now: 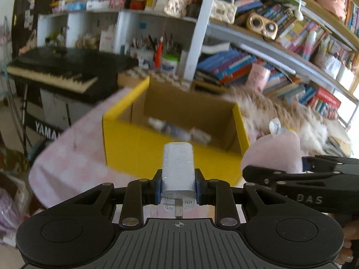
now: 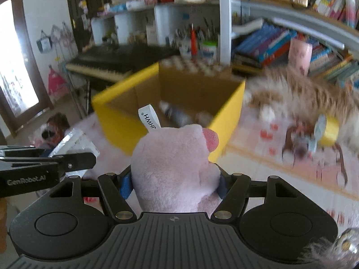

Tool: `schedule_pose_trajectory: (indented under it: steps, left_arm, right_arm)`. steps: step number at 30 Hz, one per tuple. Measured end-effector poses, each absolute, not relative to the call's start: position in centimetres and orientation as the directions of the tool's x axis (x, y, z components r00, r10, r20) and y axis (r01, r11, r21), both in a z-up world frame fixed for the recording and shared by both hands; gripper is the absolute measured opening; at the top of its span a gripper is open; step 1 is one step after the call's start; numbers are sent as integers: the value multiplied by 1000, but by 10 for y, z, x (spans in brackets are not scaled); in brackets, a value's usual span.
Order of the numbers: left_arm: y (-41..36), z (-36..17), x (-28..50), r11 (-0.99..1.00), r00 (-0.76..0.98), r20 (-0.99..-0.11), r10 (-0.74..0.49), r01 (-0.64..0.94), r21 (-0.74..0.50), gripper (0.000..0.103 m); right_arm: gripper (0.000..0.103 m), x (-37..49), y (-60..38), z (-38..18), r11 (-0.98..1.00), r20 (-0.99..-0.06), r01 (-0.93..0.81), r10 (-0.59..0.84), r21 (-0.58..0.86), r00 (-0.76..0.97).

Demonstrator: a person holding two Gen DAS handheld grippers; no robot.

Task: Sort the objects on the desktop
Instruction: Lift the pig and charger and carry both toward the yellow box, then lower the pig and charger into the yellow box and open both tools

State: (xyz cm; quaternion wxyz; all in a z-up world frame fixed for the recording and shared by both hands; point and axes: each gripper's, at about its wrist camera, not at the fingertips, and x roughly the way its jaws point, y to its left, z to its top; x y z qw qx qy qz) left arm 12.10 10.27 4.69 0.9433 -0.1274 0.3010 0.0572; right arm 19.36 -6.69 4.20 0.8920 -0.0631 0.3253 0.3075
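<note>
We have two items in hand. The charger (image 1: 178, 168), a white plug-in block, sits pinched between the left fingers (image 1: 158, 188), prongs facing the camera; the pads press both its sides, drawn as far in as the block lets them. The plush (image 2: 172, 168), pink and soft with a white tag (image 2: 149, 118) sticking up, is squeezed between the right fingers (image 2: 126, 185), which stand moderately spread around its bulk. Both items hang just short of the box (image 1: 170, 148), near its front wall.

One box: open-topped cardboard, yellow outside, brown inside, on the tabletop (image 2: 280, 163) with its pink patterned cover. Inside we see blurred things lying on the floor of it: a dark tube-like one (image 2: 177, 114) and at least one pale one beside it; we cannot give a firm count.

The left gripper (image 1: 178, 188) and right gripper (image 2: 172, 185) are side by side; each shows at the edge of the other's view.

To the right of the box a furry brown-and-white thing (image 2: 309, 94) lies on the tabletop; we cannot tell what it is. Near it sits one yellow roll (image 2: 329, 132) and a small dark cluttered object (image 2: 300, 143), too blurred to name.

Behind the box: one keyboard (image 1: 53, 76) on a stand, cups of pens (image 1: 157, 49), shelves of books (image 1: 228, 67), one pink cup (image 1: 259, 77) among them.
</note>
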Motion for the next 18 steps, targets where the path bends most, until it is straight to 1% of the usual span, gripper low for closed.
schedule_pose_trajectory:
  steps: [6, 10, 13, 18]
  left_arm:
    - [106, 58, 164, 963, 833, -548, 81, -206, -172, 25]
    - [106, 53, 194, 968, 823, -559, 98, -210, -139, 25]
    - [101, 46, 212, 972, 812, -575, 99, -201, -118, 25]
    - [90, 28, 235, 980, 780, -618, 99, -183, -75, 25]
  right_arm:
    - [65, 240, -60, 65, 771, -557, -634, 554, 62, 619]
    - [65, 275, -50, 68, 759, -534, -650, 563, 32, 631]
    - [65, 299, -41, 63, 757, -534, -653, 561, 21, 632]
    - [66, 336, -22, 46, 744, -568, -668, 553, 9, 609]
